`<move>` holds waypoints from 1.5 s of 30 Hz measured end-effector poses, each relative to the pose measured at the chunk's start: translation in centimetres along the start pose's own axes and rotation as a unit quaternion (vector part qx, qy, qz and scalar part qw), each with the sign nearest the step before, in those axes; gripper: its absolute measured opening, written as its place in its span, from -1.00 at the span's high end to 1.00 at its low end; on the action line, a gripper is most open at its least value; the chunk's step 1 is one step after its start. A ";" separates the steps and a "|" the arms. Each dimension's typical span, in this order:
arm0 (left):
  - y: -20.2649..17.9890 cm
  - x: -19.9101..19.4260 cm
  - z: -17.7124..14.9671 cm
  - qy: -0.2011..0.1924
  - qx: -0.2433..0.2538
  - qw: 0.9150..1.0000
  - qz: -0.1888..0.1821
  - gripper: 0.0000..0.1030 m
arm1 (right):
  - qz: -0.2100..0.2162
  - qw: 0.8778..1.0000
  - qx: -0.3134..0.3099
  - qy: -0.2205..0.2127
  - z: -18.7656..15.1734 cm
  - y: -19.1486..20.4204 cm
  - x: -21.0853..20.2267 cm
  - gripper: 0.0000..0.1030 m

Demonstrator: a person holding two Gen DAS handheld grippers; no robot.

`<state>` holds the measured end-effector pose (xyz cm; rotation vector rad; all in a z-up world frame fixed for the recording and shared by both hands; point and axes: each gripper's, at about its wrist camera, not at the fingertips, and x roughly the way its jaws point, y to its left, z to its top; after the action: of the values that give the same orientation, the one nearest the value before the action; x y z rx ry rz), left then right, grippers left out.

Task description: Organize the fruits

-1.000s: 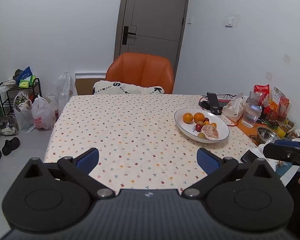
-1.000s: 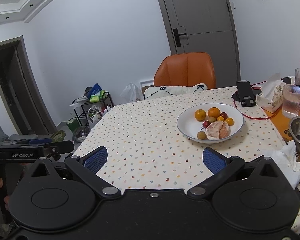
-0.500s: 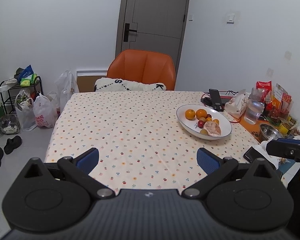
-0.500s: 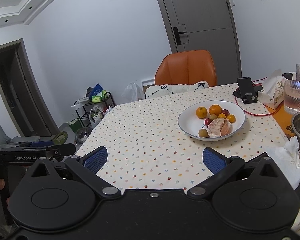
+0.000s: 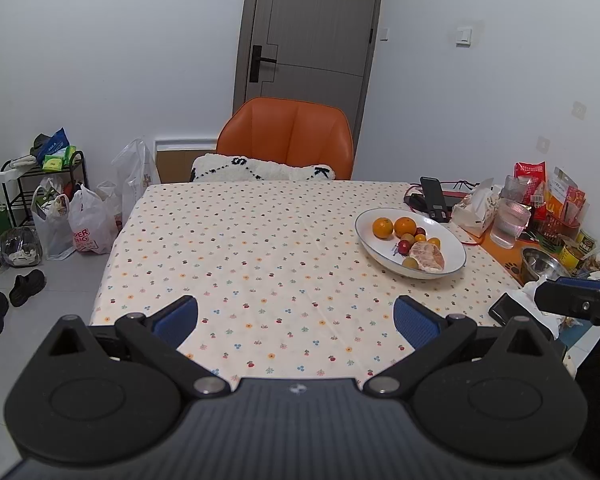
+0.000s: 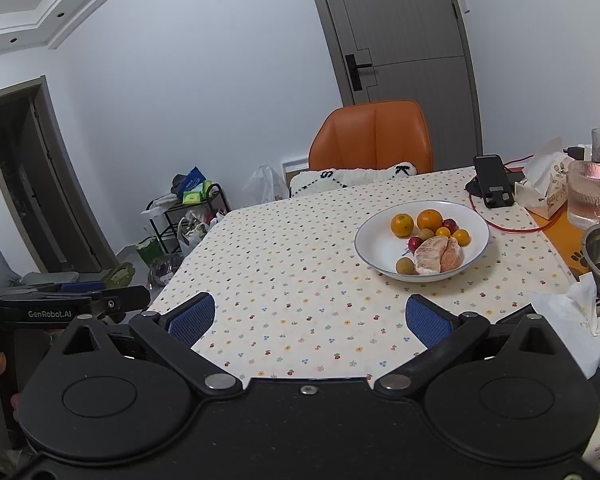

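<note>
Both tongs, left (image 5: 296, 316) and right (image 6: 307, 316), hover level over the near counter (image 5: 260, 248) edge, spread wide, holding nothing. Fruits (image 6: 432, 240) sit in the white plate (image 6: 374, 240) at the counter's right side. Versus a second ago the left view tilts down slightly; plate unmoved.

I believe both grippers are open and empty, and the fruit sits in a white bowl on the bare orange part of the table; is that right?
Not quite: the white bowl of fruit rests on the dotted tablecloth, as the right wrist view shows. The left gripper and right gripper are indeed open and empty.
</note>
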<state>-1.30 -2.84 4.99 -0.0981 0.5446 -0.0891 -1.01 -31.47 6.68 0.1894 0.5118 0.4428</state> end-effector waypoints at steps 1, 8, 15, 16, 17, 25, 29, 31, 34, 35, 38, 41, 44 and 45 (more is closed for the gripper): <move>0.0 0.0 0.0 0.000 0.000 1.000 0.000 -1.00 | -0.001 1.000 0.000 0.000 0.0 0.0 0.0 -1.00; 0.1 0.0 0.0 0.000 0.001 1.000 0.000 -1.00 | -0.001 1.000 0.001 0.000 0.1 0.0 0.2 -1.00; 0.1 0.1 -0.2 0.001 -0.001 1.000 0.001 -1.00 | -0.004 1.000 -0.001 -0.001 0.2 -0.1 0.2 -1.00; 0.1 0.1 -0.2 0.001 -0.001 1.000 0.000 -1.00 | -0.004 1.000 -0.001 -0.001 0.2 -0.2 0.1 -1.00; 0.1 0.1 -0.2 0.000 -0.001 1.000 0.000 -1.00 | -0.004 1.000 -0.001 -0.001 0.2 -0.2 0.1 -1.00; -0.1 0.1 -0.2 0.001 0.002 1.000 -0.001 -1.00 | -0.005 1.000 0.000 -0.002 0.2 -0.3 0.0 -1.00; -0.1 0.1 -0.2 0.001 0.002 1.000 0.000 -1.00 | -0.005 1.000 0.000 -0.001 0.2 -0.3 0.0 -1.00; -0.1 0.1 -0.2 0.001 0.001 1.000 0.000 -1.00 | -0.005 1.000 0.000 -0.001 0.2 -0.3 0.0 -1.00; -0.2 0.1 -0.2 0.001 0.002 1.000 0.000 -1.00 | -0.005 1.000 0.000 -0.001 0.2 -0.3 0.0 -1.00; -0.2 0.1 -0.2 0.001 0.001 1.000 0.000 -1.00 | -0.005 1.000 0.000 -0.002 0.2 -0.3 0.0 -1.00; -0.2 0.1 -0.2 0.002 0.002 1.000 0.000 -1.00 | -0.006 1.000 0.000 -0.001 0.2 -0.3 0.0 -1.00; -0.2 0.1 -0.2 0.001 0.001 1.000 -0.001 -1.00 | -0.006 1.000 0.000 -0.002 0.1 -0.3 -0.1 -1.00; -0.2 0.1 -0.2 0.001 0.001 1.000 0.000 -1.00 | -0.006 1.000 0.000 -0.002 0.2 -0.3 -0.1 -1.00; -0.2 0.1 -0.2 0.002 0.002 1.000 0.000 -1.00 | -0.005 1.000 0.000 -0.001 0.2 -0.3 -0.1 -1.00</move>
<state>-1.32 -3.02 4.80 -0.0949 0.5474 -0.0911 -0.87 -31.80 6.76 0.1872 0.5099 0.4323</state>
